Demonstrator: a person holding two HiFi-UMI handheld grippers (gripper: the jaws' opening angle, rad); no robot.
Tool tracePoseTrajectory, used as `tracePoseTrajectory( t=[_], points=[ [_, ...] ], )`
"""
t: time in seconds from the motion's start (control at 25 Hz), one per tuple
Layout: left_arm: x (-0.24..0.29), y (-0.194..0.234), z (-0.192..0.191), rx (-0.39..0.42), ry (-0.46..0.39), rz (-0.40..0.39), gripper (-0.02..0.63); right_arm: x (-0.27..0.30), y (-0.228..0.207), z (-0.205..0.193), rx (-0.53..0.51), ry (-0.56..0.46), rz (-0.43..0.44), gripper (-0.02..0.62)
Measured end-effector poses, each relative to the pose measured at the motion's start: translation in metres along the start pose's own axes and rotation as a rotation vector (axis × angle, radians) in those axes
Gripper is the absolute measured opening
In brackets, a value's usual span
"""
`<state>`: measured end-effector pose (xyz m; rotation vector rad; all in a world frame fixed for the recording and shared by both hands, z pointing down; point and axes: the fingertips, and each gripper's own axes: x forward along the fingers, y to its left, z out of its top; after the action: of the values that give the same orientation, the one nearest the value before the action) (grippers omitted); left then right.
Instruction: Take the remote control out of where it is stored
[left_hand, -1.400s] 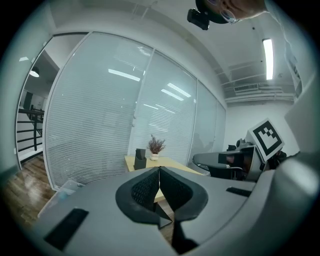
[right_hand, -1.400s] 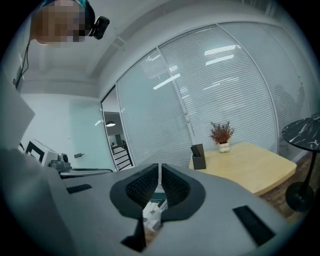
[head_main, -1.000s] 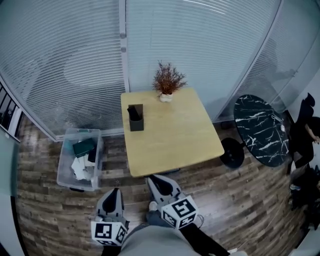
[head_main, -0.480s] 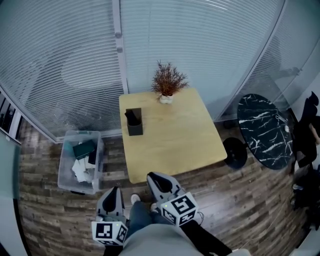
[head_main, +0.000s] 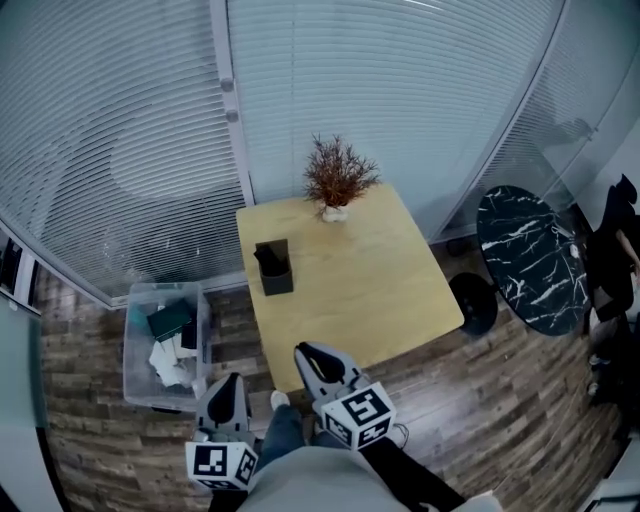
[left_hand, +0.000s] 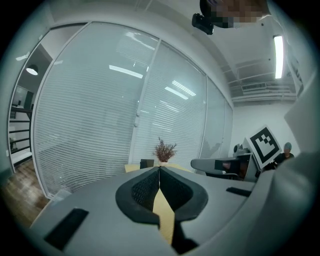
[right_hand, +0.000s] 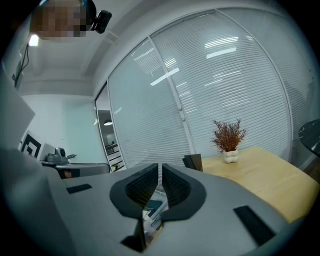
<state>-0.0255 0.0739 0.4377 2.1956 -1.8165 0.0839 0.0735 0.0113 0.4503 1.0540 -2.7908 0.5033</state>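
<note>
Wooden floor (head_main: 500, 400) is seen under a counter (head_main: 370, 270); near the counter, the left hand-held gripper (head_main: 228, 388) and right hand-held gripper (head_main: 313, 358) are held pressed together, empty.

Wooden table (head_main: 370, 285) with black holder (head_main: 274, 268) and potted dried plant (head_main: 338, 178) on top

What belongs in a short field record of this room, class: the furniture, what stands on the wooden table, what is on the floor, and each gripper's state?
Wooden table: square, light top, beside the glass wall with blinds
On table: black holder near its left edge, dark item inside, too small to identify; potted dried plant at far edge
Floor: clear bin with assorted items, left of table
Right side: round black marbled table
Left gripper: shut, empty
Right gripper: shut, empty
</note>
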Motion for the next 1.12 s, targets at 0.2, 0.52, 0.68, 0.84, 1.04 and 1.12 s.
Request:
tracePoseTrajectory(
  t=[0.2,0.52,0.68,0.84,1.04,1.12],
  points=[
    [0.029,0.029,0.011,0.02,0.013,-0.038,0.009,0.041,-0.009,0.008,0.011,-0.011,-0.033,0.006],
    [0.063,0.075,0.019,0.018,0.022,-0.077,0.009,0.095,-0.026,0.017,0.009,-0.014,-0.095,0.008],
    [0.074,0.089,0.023,-0.006,0.041,-0.077,0.009,0.115,-0.034,0.023,0.0,-0.017,-0.115,0.012],
    [0.082,0.095,0.022,-0.017,0.049,-0.068,0.009,0.134,-0.044,0.023,-0.011,0.009,-0.117,0.064],
    [0.09,0.097,0.027,-0.031,0.049,-0.046,0.009,0.153,-0.056,0.019,-0.028,0.055,-0.11,0.085],
    [0.093,0.099,0.029,-0.038,0.046,-0.035,0.009,0.16,-0.06,0.017,-0.04,0.071,-0.109,0.096]
  ],
)
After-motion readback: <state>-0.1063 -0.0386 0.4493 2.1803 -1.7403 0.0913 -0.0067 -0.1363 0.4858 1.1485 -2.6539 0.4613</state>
